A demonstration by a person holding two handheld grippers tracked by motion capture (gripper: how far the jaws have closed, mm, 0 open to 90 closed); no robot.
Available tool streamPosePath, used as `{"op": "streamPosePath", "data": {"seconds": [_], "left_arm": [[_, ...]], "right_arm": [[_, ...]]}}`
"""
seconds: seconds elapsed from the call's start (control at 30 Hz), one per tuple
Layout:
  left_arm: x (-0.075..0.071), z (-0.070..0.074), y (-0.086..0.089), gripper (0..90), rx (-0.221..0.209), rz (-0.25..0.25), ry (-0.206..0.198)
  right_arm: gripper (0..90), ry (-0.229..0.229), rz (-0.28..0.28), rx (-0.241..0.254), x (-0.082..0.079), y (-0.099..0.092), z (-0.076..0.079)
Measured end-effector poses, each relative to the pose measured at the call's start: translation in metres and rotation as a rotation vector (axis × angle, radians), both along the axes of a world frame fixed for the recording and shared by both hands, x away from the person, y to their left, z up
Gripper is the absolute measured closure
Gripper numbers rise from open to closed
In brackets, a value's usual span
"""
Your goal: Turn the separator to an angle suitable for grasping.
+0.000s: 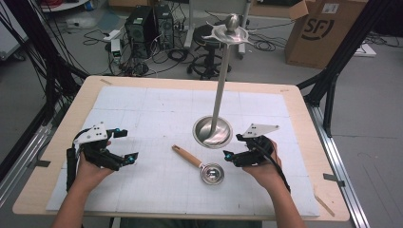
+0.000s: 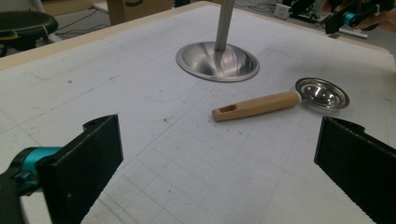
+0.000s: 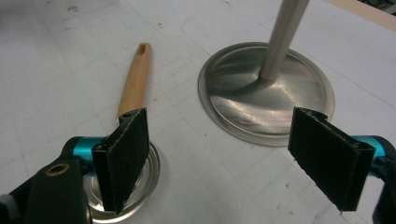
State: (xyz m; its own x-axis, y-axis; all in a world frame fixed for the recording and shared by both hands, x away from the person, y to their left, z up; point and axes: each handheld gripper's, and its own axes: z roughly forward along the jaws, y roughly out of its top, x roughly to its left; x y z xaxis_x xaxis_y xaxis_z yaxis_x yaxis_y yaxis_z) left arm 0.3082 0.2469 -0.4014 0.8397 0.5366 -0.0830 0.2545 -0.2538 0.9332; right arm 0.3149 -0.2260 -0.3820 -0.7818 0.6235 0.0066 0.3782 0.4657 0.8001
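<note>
- the wooden-handled strainer (image 1: pixel 199 164) lies flat on the white mat (image 1: pixel 142 190), its steel bowl toward the person and the handle slanting away to the left, just in front of the stand base (image 1: pixel 212 131).
- a tall stand (image 1: pixel 221 85) rises from that base, with a hook plate and ball on top. my guess is the strainer ends up hanging there.
- right gripper (image 1: pixel 233 154) sits just right of the strainer bowl, jaws wide apart with nothing between them. in the right gripper view the bowl (image 3: pixel 140 186) lies partly behind one jaw.
- left gripper (image 1: pixel 128 147) is well apart on the left, also spread open and empty.
- looks like the approach step. next it needs the jaws straddling the handle or rim before closing.
</note>
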Motion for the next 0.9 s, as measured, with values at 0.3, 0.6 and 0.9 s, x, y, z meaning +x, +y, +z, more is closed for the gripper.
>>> {"op": "streamPosePath", "data": {"seconds": [0.3, 0.6, 0.9], "left_arm": [[0.0, 0.0, 0.001, 1.7, -0.008, -0.001, 0.002], [0.001, -0.001, 0.0, 1.7, -0.008, -0.003, 0.007], [0.001, -0.001, -0.001, 1.7, 0.001, -0.007, 0.004]], "right_arm": [[24.9, 0.033, 0.045, -0.027, 0.003, 0.019, -0.004], [28.1, 0.069, 0.059, -0.052, 0.006, 0.031, -0.005], [30.6, 0.07, 0.088, -0.086, 0.008, 0.042, -0.004]]}}
